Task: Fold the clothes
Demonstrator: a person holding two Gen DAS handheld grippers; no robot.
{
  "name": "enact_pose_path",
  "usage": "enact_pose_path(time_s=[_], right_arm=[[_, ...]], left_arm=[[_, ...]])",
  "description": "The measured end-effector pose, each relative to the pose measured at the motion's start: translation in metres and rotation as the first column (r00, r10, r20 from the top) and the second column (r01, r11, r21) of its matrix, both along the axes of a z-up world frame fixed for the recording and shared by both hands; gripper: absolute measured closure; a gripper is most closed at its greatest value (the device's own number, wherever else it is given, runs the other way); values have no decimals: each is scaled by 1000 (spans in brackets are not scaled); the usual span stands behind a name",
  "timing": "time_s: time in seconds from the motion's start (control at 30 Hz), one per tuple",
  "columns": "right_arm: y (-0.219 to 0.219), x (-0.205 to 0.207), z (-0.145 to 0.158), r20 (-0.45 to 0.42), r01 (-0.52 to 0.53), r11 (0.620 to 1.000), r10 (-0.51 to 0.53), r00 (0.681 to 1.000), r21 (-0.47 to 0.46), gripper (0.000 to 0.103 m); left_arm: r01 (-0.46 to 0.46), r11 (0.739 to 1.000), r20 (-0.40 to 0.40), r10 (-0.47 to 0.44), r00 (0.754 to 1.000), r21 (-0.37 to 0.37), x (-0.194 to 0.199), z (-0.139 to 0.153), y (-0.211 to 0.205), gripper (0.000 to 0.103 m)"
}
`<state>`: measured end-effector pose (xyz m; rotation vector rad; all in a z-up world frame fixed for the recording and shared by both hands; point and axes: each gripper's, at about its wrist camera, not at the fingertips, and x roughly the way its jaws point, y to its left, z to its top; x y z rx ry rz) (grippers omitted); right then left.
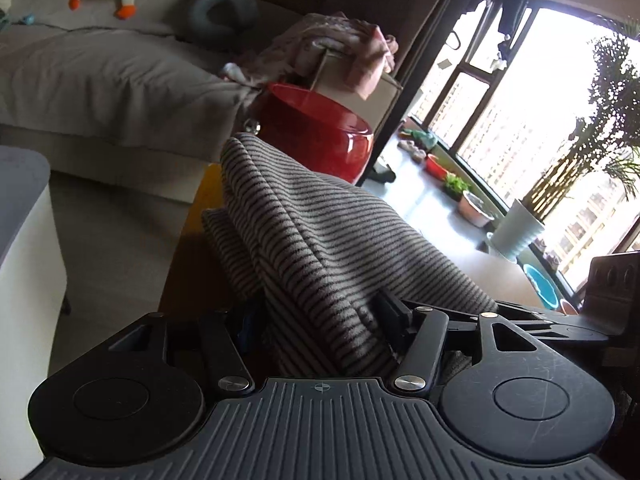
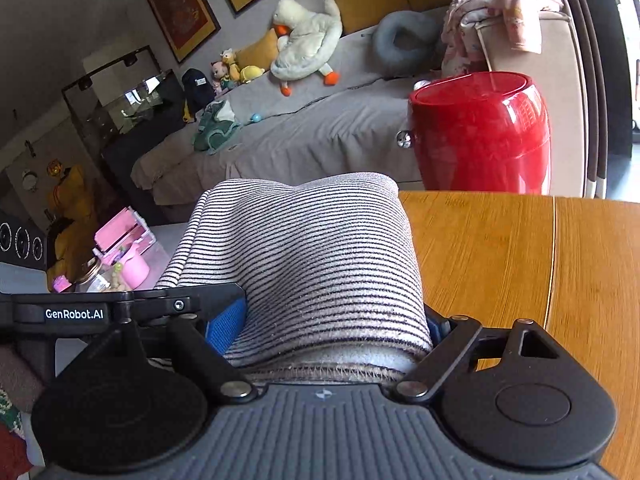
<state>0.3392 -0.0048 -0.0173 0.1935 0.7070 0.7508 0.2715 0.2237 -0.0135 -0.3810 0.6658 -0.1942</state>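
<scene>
A grey garment with thin dark stripes (image 1: 320, 220) is bunched up between both grippers and raised over the wooden table (image 2: 520, 260). My left gripper (image 1: 316, 314) is shut on a thick fold of it. Its fingers are mostly buried in the cloth, and only the black right finger (image 1: 390, 312) shows. My right gripper (image 2: 332, 322) is shut on another folded bundle of the striped garment (image 2: 312, 256), with its blue pads (image 2: 226, 328) pressed against both sides. The two grippers stand close side by side. The left gripper's black frame appears at the left edge of the right wrist view.
A glossy red drum (image 2: 480, 132) stands just past the table's far edge. Behind it is a grey sofa (image 2: 320, 120) with a plush duck (image 2: 308, 48) and a pink blanket (image 2: 492, 4). A white cabinet (image 1: 24, 280) stands on the left. Potted plants (image 1: 520, 228) line the window.
</scene>
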Motion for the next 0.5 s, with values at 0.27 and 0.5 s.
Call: enact_pose_path(time_s=[0.27, 0.5], right_arm=[[5, -6, 2, 36, 26, 998, -24, 999, -56, 16], [8, -16, 7, 84, 57, 994, -49, 995, -95, 15]], left_arm=[[-18, 998, 35, 16, 999, 60, -8, 20, 2, 40], [16, 998, 139, -24, 990, 56, 3, 66, -5, 39]])
